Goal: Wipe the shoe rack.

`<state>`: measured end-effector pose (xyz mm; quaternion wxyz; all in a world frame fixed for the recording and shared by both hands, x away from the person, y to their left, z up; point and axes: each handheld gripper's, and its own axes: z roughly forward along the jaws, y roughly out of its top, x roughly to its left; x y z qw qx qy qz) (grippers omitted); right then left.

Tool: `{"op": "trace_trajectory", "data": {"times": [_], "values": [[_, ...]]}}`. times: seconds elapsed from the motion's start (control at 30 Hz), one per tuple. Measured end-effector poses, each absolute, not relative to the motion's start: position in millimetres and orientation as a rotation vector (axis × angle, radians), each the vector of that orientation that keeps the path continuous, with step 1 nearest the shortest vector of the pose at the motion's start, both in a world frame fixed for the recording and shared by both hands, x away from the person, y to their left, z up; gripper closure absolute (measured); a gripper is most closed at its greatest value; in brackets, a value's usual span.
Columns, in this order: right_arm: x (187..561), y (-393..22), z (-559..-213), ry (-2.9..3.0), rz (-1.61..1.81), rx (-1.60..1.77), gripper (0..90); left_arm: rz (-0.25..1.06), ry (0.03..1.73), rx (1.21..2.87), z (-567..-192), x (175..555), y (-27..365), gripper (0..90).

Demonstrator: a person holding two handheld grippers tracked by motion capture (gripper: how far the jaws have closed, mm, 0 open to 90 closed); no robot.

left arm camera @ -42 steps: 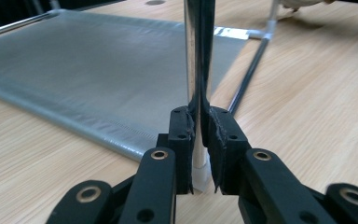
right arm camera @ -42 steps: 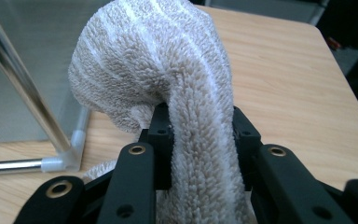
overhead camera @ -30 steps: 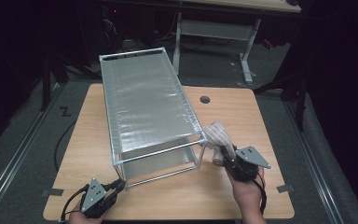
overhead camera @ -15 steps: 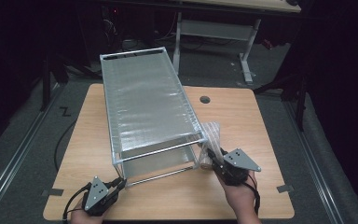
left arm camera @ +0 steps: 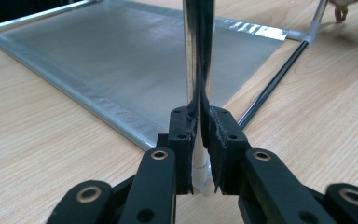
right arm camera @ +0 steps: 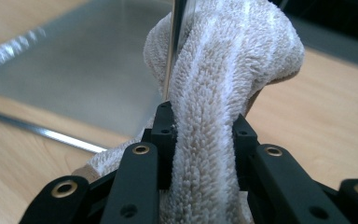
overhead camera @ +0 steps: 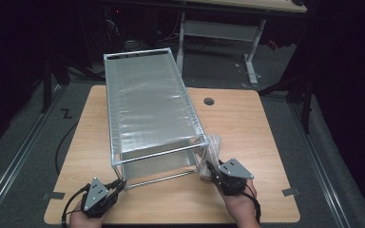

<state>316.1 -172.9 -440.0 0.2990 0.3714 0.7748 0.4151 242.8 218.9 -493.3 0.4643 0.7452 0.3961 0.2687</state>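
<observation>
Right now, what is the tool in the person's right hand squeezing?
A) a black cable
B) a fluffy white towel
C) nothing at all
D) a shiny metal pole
B: in the right gripper view, the right tool has its black jaws pressed on both sides of the fluffy white towel, beside the silver mesh rack.

The work surface is a light wooden table (overhead camera: 247, 123) with a round cable hole (overhead camera: 208, 101) near its far edge. The table stands on a grey floor (overhead camera: 24, 156). Metal floor rails (overhead camera: 9, 175) run along both sides of the table. Grey tape marks (overhead camera: 291, 192) lie on the floor at the near corners. Beyond the far edge stands a second desk with a white metal frame (overhead camera: 218, 28). The surrounding room is dark; light falls mainly on the tabletop.
</observation>
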Motion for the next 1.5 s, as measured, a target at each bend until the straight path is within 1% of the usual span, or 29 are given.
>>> {"op": "trace_trajectory", "data": {"times": [0.23, 0.3, 0.37, 0.53, 0.6, 0.63, 1.07, 1.3, 1.5], "values": [[324, -171, -469, 2.176, 1.028, 1.077, 70.5, 0.643, 0.965, 1.832, -493, 245, 222, 79.9], [327, -171, -477, 2.215, 1.01, 1.102, 70.4, 0.612, 0.981, 1.795, -495, 245, 220, 80.0], [330, -171, -484, 2.248, 0.978, 1.114, 70.1, 0.61, 0.974, 1.792, -495, 245, 220, 79.9], [330, -172, -486, 2.248, 0.989, 1.132, 70.1, 0.599, 0.966, 1.789, -496, 247, 222, 80.1], [328, -171, -484, 2.245, 0.994, 1.131, 70.0, 0.593, 0.968, 1.787, -496, 247, 222, 80.3], [327, -171, -483, 2.239, 0.998, 1.133, 70.1, 0.643, 0.934, 1.842, -494, 249, 227, 80.2], [319, -172, -459, 2.164, 1.075, 1.085, 69.9, 0.639, 0.938, 1.834, -495, 249, 228, 80.3], [314, -174, -439, 2.088, 1.139, 1.043, 69.8, 0.641, 0.933, 1.836, -495, 249, 228, 80.3], [305, -177, -415, 1.987, 1.224, 0.996, 69.8, 0.641, 0.926, 1.838, -495, 249, 227, 80.3]]}}
